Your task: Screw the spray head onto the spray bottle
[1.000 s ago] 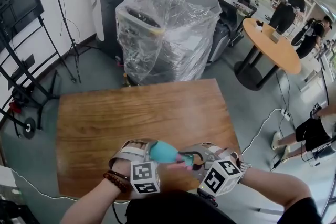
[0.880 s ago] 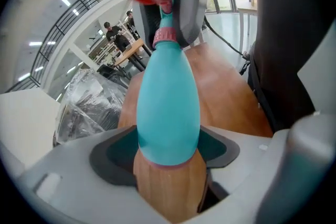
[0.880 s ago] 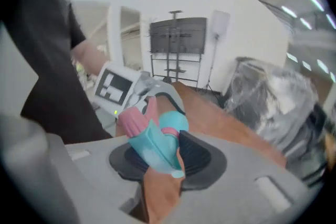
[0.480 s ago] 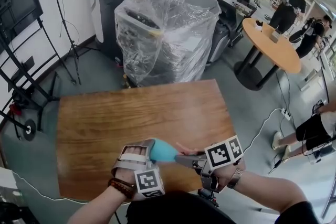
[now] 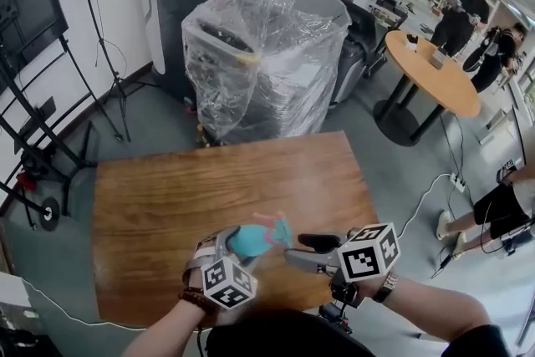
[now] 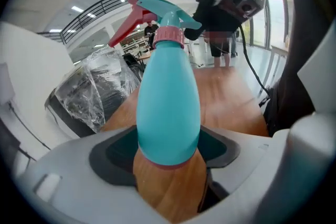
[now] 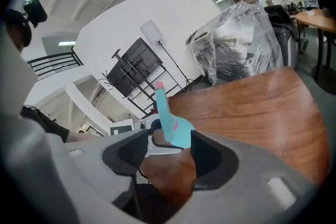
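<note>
The spray bottle (image 5: 249, 240) is pinched around its fat lower end by the left tongs (image 5: 232, 247). It's held low in the centre of the head view, over the near part of the worktop (image 5: 209, 180), and tilted so the neck points at the right tongs (image 5: 295, 250). Held like that, the body is probably being kept from spinning while the top gets twisted (just a guess).

The spray head (image 5: 276, 225) is already sat on the neck. Its pink collar (image 6: 169, 35) is down against the bottle and the red trigger sticks out. How tight the thread is can't be told.

The right tongs are opening just right of the spray head. Nothing is pressed between them, and the bottle is only seen beyond their tips.

Nothing is in the way between the two tongs. A plastic-wrapped machine (image 5: 259, 54) is parked past the worktop's far edge, upper centre. A round table (image 5: 439, 84) with people near it is seen upper right, and a black stand (image 5: 33, 96) on the left edge. All are well apart from the action.
</note>
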`<state>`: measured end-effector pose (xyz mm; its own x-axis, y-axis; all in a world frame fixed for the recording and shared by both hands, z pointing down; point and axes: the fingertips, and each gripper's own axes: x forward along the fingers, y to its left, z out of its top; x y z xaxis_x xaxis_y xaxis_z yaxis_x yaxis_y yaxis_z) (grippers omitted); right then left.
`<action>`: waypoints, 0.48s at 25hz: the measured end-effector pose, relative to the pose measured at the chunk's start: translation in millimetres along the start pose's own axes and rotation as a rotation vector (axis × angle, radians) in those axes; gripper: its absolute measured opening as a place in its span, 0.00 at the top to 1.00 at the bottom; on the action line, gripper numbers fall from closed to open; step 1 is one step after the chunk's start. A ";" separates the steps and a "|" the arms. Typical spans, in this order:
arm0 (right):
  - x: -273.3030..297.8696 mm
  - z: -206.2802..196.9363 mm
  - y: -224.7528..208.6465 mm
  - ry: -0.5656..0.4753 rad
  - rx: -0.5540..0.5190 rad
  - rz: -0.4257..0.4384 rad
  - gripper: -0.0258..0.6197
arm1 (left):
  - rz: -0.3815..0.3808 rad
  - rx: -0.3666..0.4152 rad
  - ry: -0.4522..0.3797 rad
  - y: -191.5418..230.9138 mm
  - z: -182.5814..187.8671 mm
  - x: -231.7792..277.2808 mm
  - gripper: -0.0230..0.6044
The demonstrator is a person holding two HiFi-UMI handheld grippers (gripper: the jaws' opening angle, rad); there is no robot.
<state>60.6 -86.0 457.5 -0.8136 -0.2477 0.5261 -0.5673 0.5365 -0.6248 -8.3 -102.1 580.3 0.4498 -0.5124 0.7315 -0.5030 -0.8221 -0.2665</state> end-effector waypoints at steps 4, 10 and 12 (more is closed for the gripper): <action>-3.0 2.8 -2.2 -0.017 -0.031 -0.025 0.59 | -0.031 -0.203 -0.097 8.1 0.7 11.5 0.36; -5.4 -0.9 -7.1 -0.028 -0.079 -0.078 0.60 | -0.017 -0.368 -0.178 22.0 -2.4 37.7 0.36; -5.3 -3.4 -7.9 -0.029 -0.098 -0.099 0.60 | -0.006 -0.404 -0.193 26.5 -4.5 48.0 0.35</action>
<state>69.7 -86.2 461.6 -0.7581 -0.3262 0.5647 -0.6314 0.5836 -0.5106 -3.3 -147.3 611.2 0.5640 -0.5763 0.5914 -0.7306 -0.6821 0.0322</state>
